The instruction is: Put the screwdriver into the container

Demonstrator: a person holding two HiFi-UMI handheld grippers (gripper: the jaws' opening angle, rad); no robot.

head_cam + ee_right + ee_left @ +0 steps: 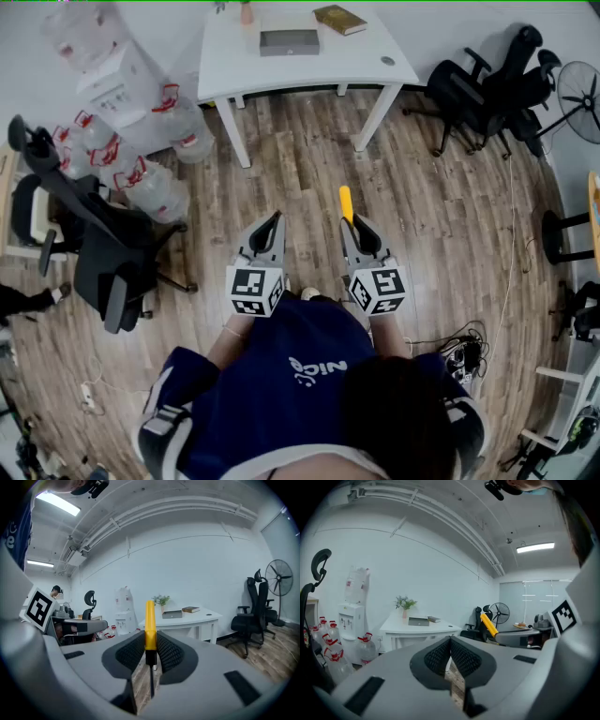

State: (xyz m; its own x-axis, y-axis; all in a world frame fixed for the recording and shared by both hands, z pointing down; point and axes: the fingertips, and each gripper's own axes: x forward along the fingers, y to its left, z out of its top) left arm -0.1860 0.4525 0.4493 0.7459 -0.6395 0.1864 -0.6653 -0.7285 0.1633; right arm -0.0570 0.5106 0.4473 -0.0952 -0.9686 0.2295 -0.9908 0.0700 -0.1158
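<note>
My right gripper (pixel 349 223) is shut on a screwdriver (pixel 345 202). Its yellow handle sticks out past the fingertips and its thin shaft runs back between the jaws, as the right gripper view shows: screwdriver (pixel 149 625). My left gripper (pixel 277 217) is held beside it with the jaws together and nothing in them; in its own view the left gripper (pixel 450 641) sees the yellow handle (pixel 489 624) off to the right. A grey box-like container (pixel 289 42) lies on the white table (pixel 356 61) well ahead of both grippers, which hang in the air above the wooden floor.
A book (pixel 339 19) and a small potted plant (pixel 246 11) also sit on the table. Black office chairs (pixel 487 89) and a fan (pixel 581 89) stand at the right. Another chair (pixel 103 253) and several water bottles (pixel 141 141) are at the left. Cables (pixel 464 352) lie near my right side.
</note>
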